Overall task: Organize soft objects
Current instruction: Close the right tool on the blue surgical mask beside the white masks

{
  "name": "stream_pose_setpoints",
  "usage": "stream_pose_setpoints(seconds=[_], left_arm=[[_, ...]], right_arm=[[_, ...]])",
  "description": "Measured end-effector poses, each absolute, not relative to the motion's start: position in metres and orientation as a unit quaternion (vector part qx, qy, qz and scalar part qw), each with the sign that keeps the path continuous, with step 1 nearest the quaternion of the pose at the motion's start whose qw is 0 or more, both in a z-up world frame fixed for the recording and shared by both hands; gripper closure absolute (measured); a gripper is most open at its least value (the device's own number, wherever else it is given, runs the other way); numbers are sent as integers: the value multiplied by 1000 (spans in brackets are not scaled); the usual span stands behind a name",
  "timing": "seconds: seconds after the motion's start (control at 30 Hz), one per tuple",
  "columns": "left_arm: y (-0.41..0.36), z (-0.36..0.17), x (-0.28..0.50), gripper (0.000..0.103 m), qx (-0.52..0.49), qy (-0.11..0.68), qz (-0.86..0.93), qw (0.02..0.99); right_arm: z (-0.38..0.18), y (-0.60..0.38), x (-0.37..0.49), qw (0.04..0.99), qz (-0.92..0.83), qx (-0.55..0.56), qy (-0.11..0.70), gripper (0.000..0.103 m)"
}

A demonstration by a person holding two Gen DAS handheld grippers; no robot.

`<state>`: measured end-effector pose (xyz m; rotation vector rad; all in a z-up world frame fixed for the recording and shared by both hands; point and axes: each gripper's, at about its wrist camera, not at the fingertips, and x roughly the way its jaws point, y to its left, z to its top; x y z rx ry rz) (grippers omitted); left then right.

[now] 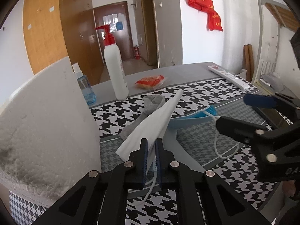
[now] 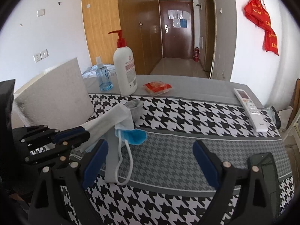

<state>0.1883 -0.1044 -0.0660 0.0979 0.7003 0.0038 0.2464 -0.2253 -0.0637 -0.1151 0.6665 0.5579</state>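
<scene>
At the lower center of the left wrist view, the left tool (image 1: pixel 151 150) pinches the face mask (image 1: pixel 153 120), lifted above the desk (image 1: pixel 187 71). The right tool (image 2: pixel 150 161) is spread wide and holds nothing; I judge the next move is carrying the mask to the grey sock (image 1: pixel 148 105).

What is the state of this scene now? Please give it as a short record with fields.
left gripper: shut on face mask
face mask: lifted at one end, ear loop hanging
right gripper: open, holds nothing
grey sock: crumpled on patterned cloth, behind the mask
patterned cloth: houndstooth, covers table
pump bottle: upright, beside spray bottle
snack packet: flat, right of pump bottle
remote control: lies near right edge
</scene>
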Motion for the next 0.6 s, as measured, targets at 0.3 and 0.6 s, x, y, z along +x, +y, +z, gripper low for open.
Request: stream_pose_setpoints(seconds=[0.3, 0.6], left_arm=[[-100, -55, 178, 94, 37, 325, -9, 945], [-96, -52, 175, 97, 33, 320, -16, 947]], right_arm=[[-71, -210, 255, 894, 289, -70, 335, 9], [-77, -197, 262, 882, 307, -82, 347, 9]])
